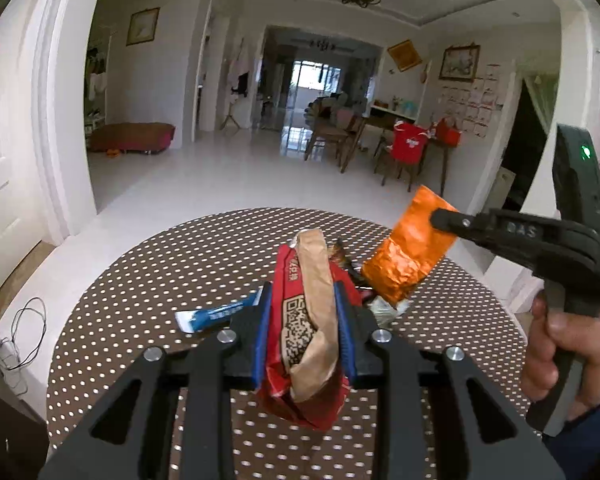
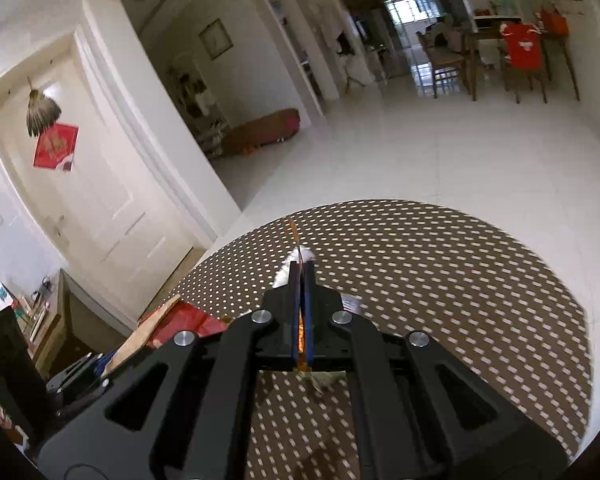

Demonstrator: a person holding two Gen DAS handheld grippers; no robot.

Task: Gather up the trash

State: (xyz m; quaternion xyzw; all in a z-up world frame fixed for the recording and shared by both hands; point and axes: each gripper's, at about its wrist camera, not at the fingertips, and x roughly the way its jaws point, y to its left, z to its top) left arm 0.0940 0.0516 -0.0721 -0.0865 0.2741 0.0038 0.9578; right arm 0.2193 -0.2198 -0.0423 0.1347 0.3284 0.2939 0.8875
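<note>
The left tool (image 1: 304, 312) pinched a red-and-tan wrapper (image 1: 308, 336) above the polka-dot surface (image 1: 140, 280). The right tool (image 2: 300, 280), clamped shut, held an orange foil wrapper (image 1: 408, 252) by its edge. Both looked light, crinkly and slippery, best gripped mid-body.

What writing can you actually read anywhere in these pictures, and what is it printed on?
"DAS": raised letters on the right gripper.
Red wrapper held by the left gripper: a square scan code and Chinese characters, too blurred to read.
Blue packet: print too small.
Red door poster: unreadable.
</note>
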